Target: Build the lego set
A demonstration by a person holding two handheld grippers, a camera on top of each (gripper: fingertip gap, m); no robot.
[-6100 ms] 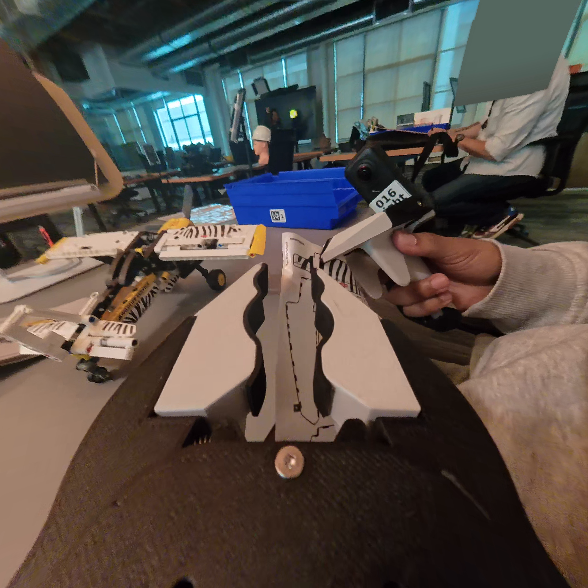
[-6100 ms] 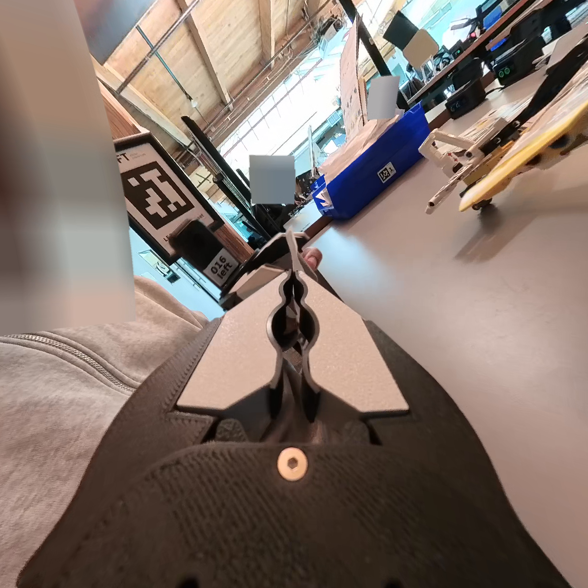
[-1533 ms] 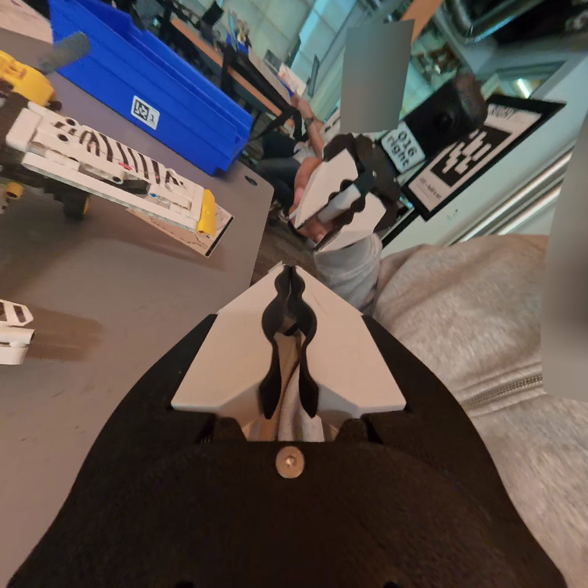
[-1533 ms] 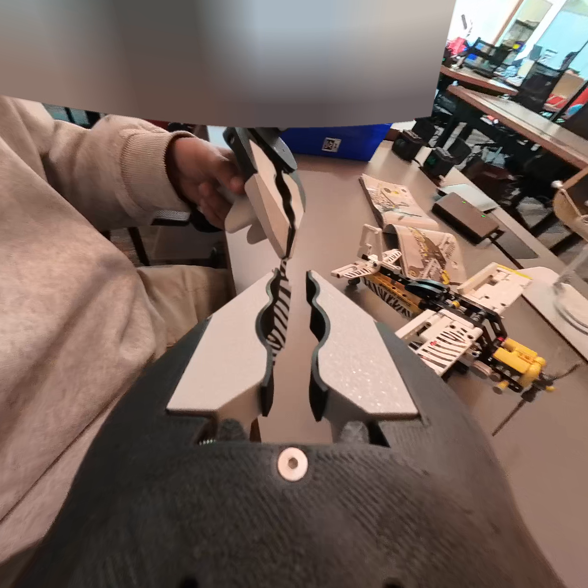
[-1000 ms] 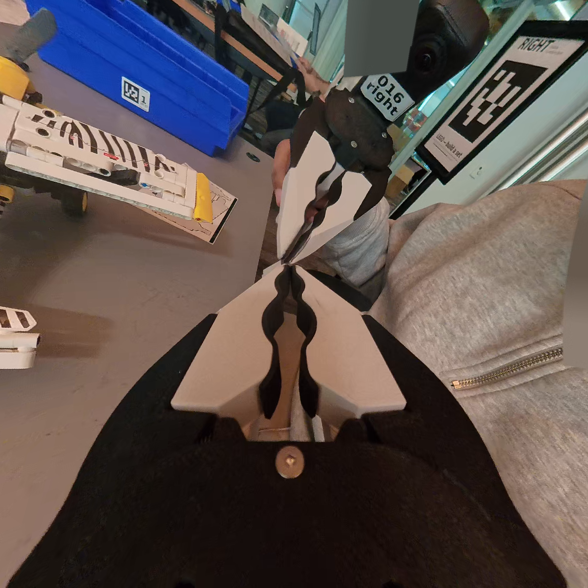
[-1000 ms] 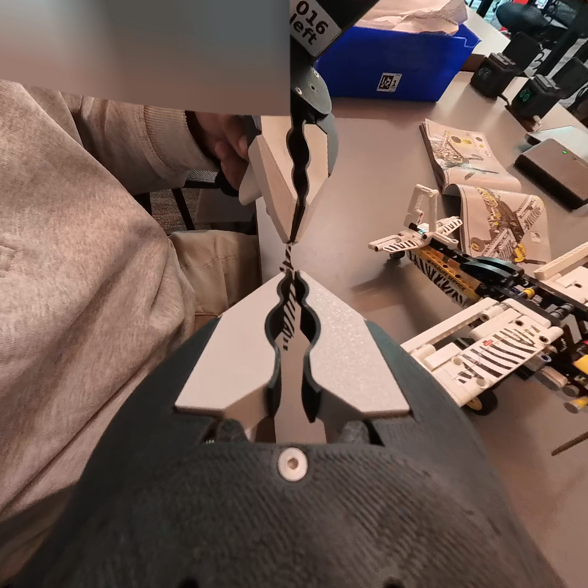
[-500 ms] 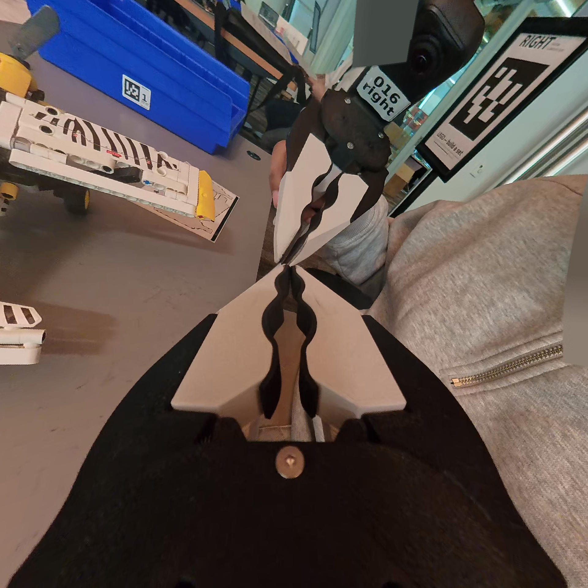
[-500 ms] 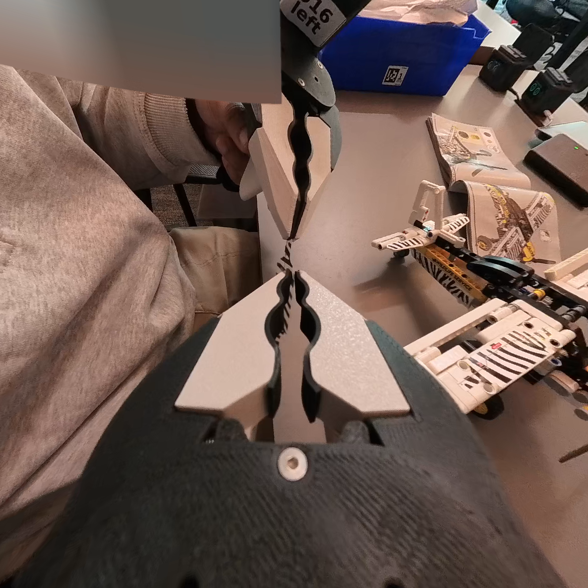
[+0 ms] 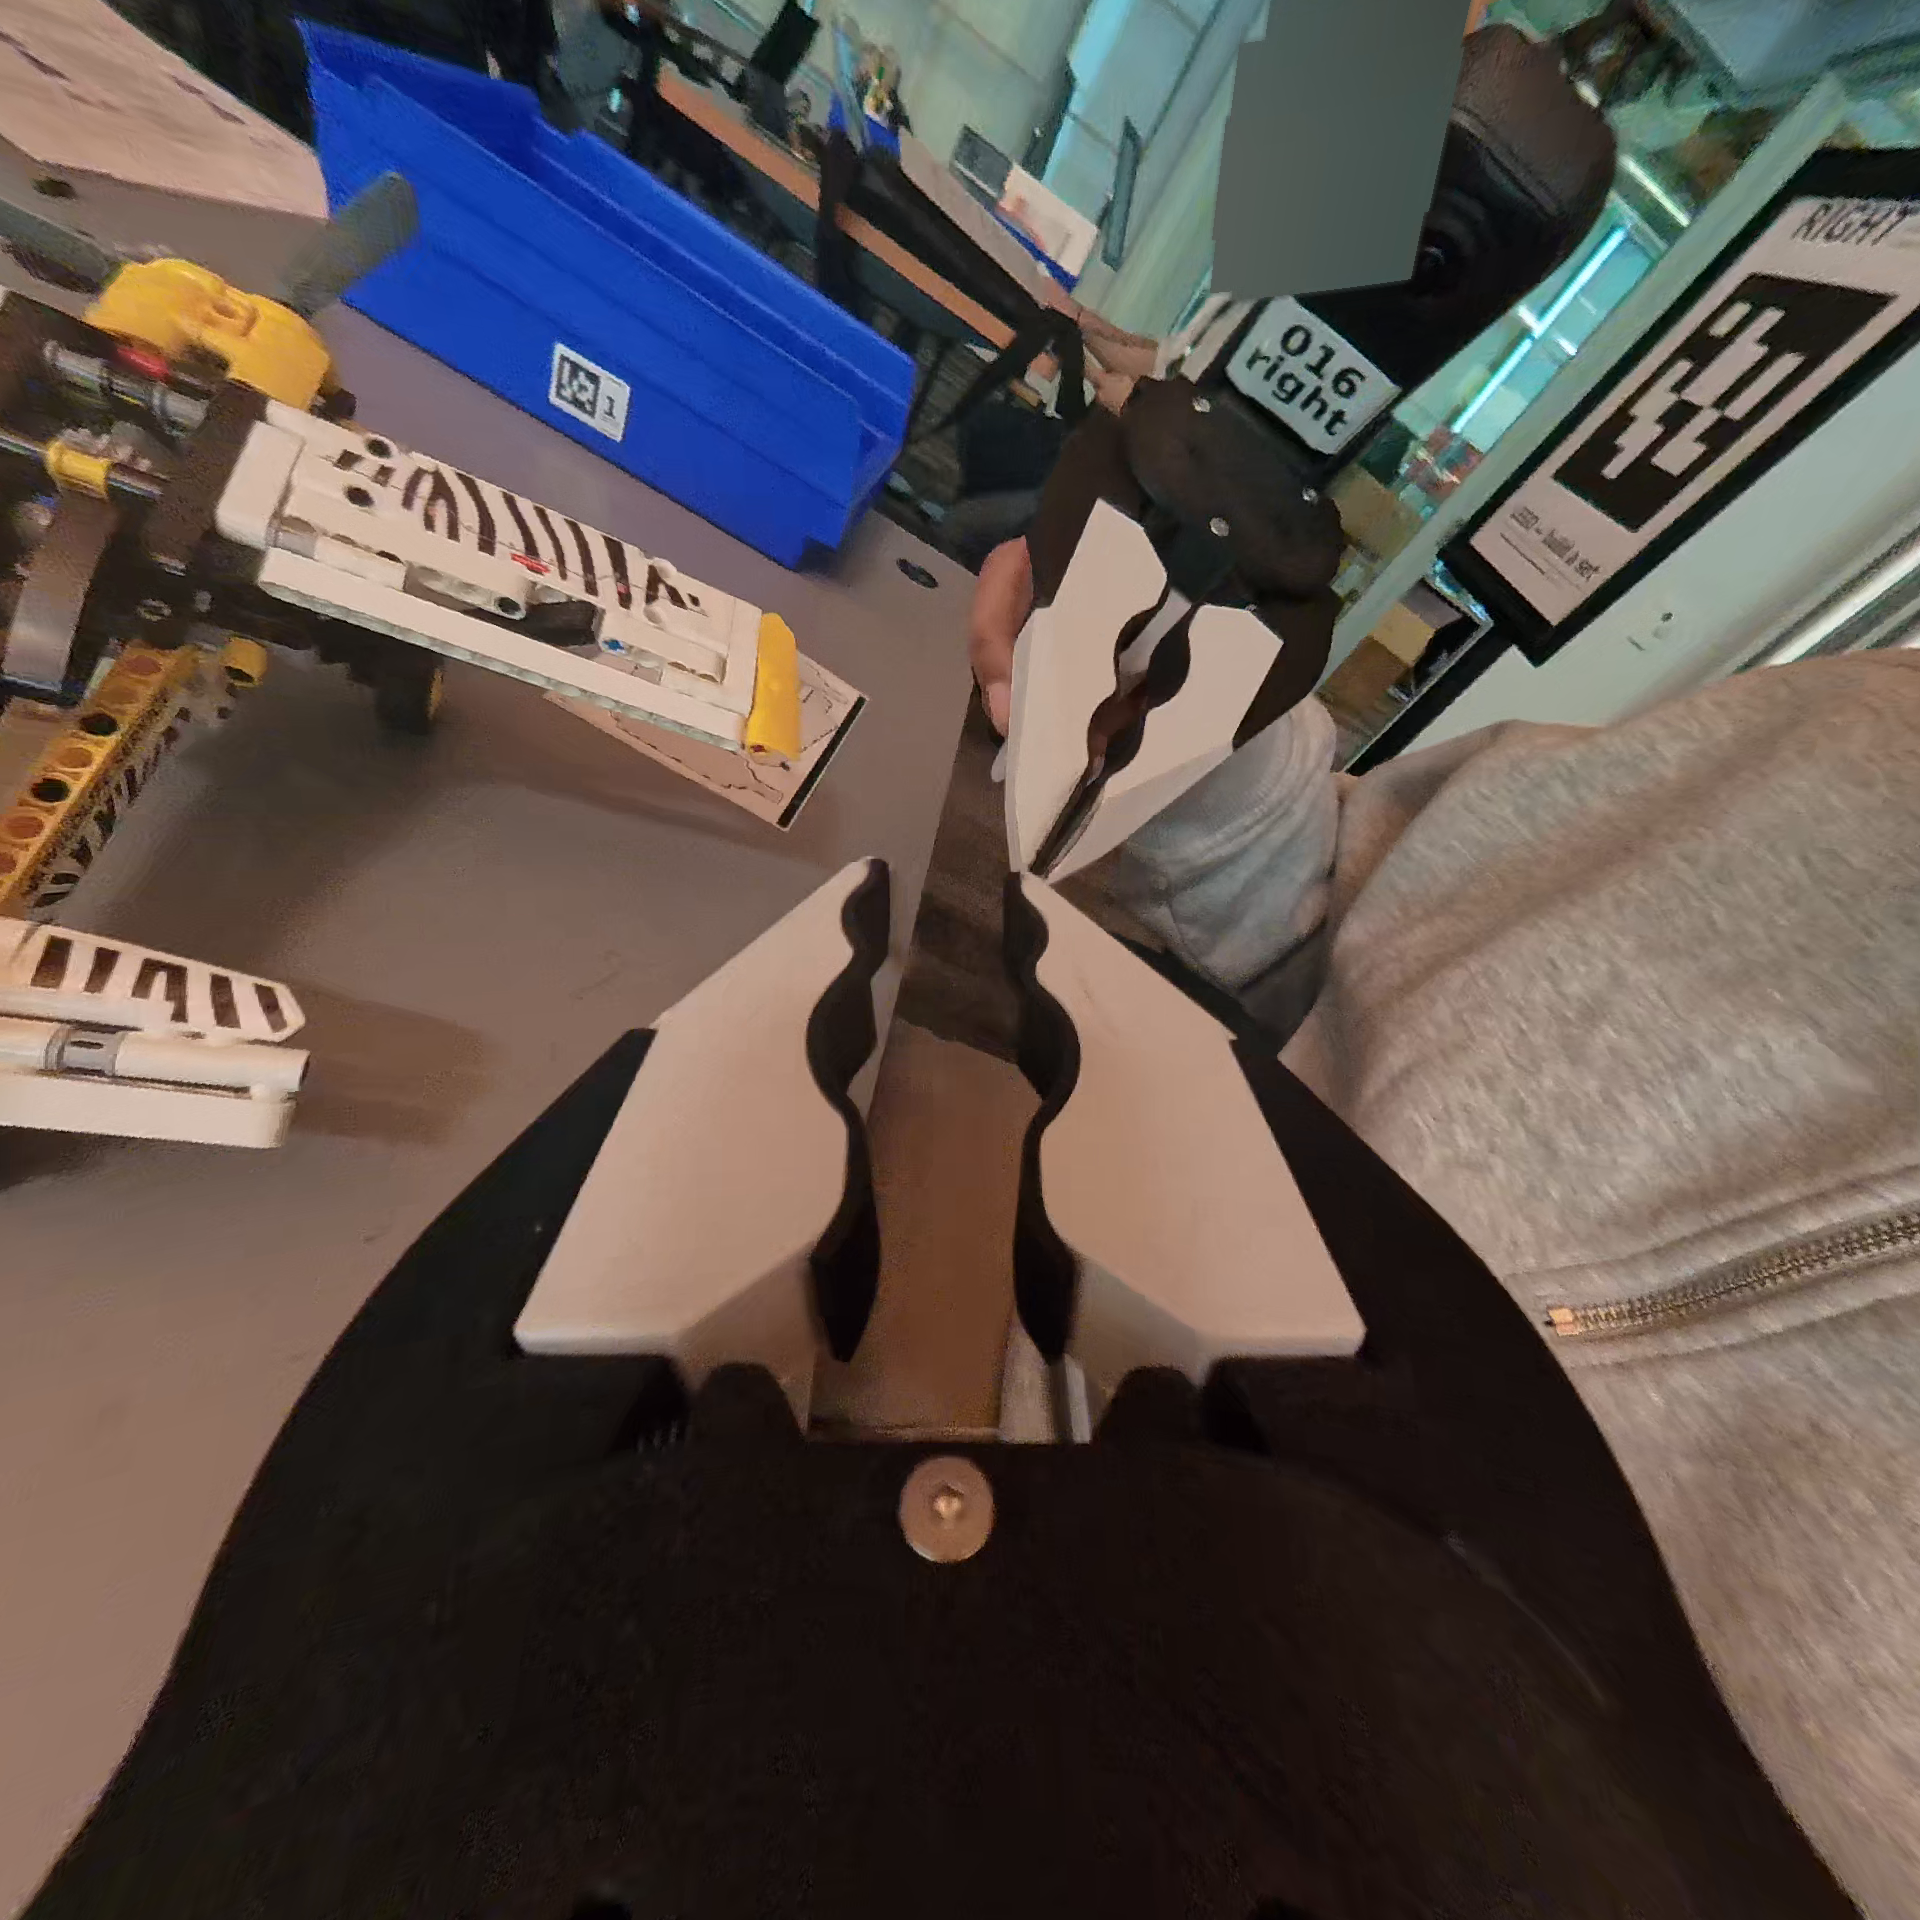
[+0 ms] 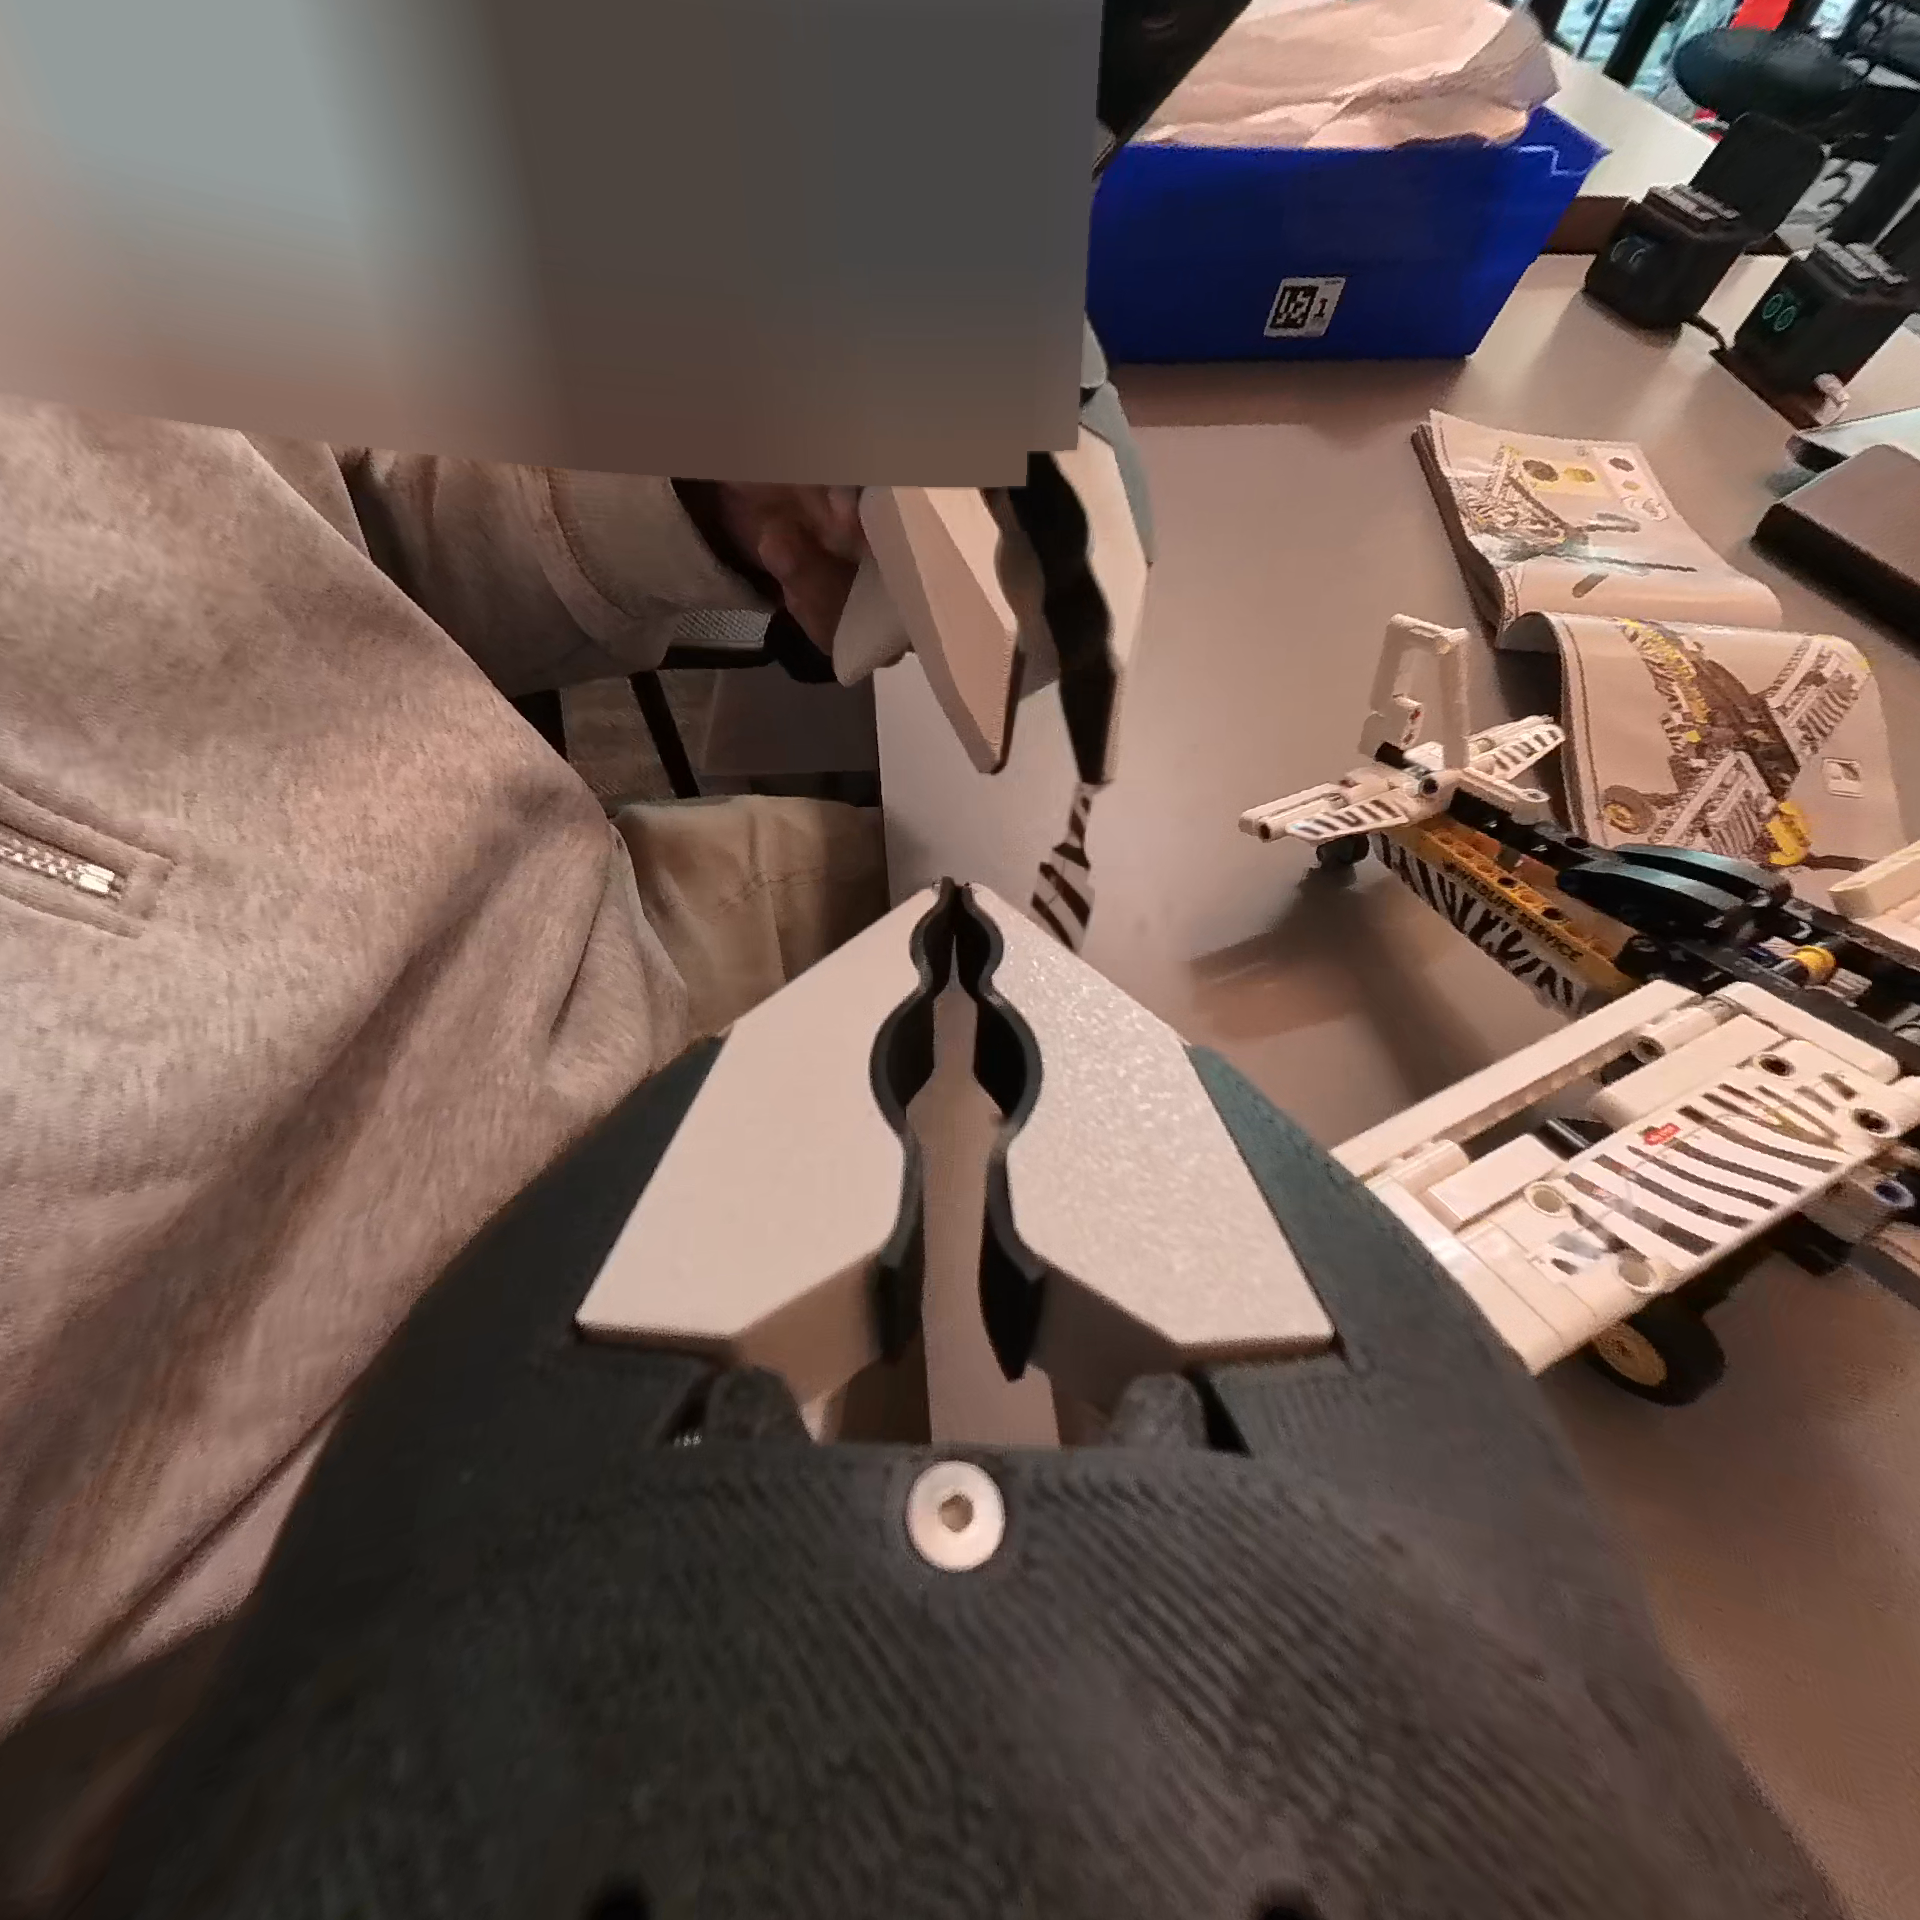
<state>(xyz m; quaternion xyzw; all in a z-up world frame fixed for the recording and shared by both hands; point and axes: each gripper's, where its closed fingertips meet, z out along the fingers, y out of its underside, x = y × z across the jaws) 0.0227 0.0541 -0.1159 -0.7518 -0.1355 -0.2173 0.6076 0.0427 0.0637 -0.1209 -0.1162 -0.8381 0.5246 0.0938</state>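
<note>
**Change of state.** The left tongs (image 9: pixel 943 878) were pressed shut half a second ago and now stand open with a clear gap between the fingers. Its own view shows nothing in that gap. The right tongs (image 10: pixel 951 891) are shut, tips touching, with nothing visible between them. The striped sticker (image 10: pixel 1065 868), which lay between the right fingers a moment ago, is out of them. It hangs off the tip of the left tongs, just beside the right tongs' tip. With the left fingers apart, it appears to cling to one finger by its adhesive rather than being pinched; this is a judgement.

**Meaning for the task.** The sticker appears to be peeled and loose. It has not yet been placed on the plane model (image 10: pixel 1621 1174). The model stands on the table (image 9: pixel 468 935), well apart from both tongs, and one wing already carries stripes. The next move probably calls for a fresh, firm hold on the sticker before it is carried to the model. A sticker held only by its glue may drop or fold onto itself.

**Containers.**
- Blue bin (image 10: pixel 1299 239): at the far side of the table. It holds crumpled paper or wrapping that rises above the rim; no parts can be made out in it.
- Instruction booklet (image 10: pixel 1662 665): not a container. It lies open behind the model.
</note>
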